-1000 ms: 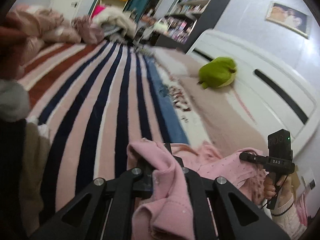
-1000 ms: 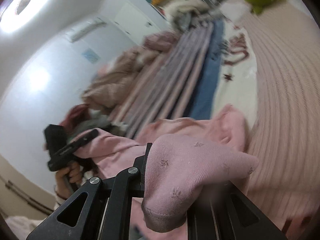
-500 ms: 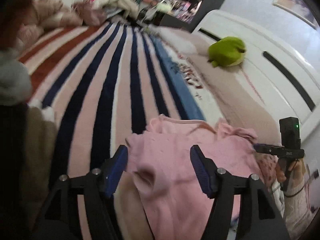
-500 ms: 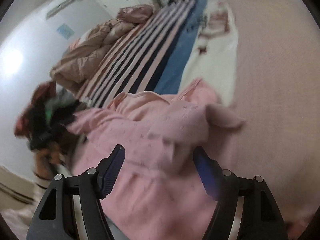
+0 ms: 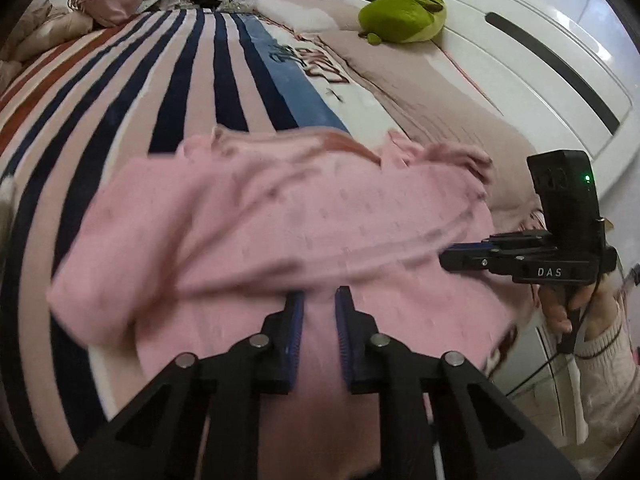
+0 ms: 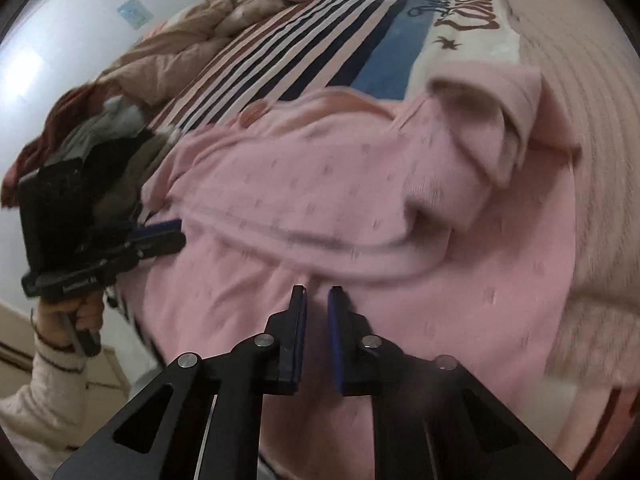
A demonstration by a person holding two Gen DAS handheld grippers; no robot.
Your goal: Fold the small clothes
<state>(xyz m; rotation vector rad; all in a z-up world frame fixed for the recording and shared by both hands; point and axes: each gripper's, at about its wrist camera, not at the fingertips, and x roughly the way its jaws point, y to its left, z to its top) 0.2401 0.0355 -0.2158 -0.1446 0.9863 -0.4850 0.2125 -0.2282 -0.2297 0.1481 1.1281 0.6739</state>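
Note:
A small pink garment [image 5: 288, 224] lies spread on the striped blanket, with a fold line across its middle; it also shows in the right wrist view [image 6: 320, 184]. My left gripper [image 5: 319, 294] hovers at its near edge with jaws nearly shut and nothing between them. My right gripper [image 6: 317, 290] is likewise nearly shut and empty over the near part of the garment. A bunched sleeve [image 6: 492, 136] lies folded over at the garment's right side. Each gripper shows in the other's view: the right one [image 5: 560, 236] and the left one [image 6: 80, 232].
A striped blanket [image 5: 160, 80] covers the bed. A green plush toy [image 5: 404, 12] lies by the white headboard [image 5: 540, 52]. A pile of other clothes [image 6: 92, 136] lies at the garment's left. Crumpled bedding [image 6: 192, 52] lies further back.
Both grippers let go of the pink fabric, opened wide, pulled back, then closed to a narrow gap. The garment now lies on the bed.

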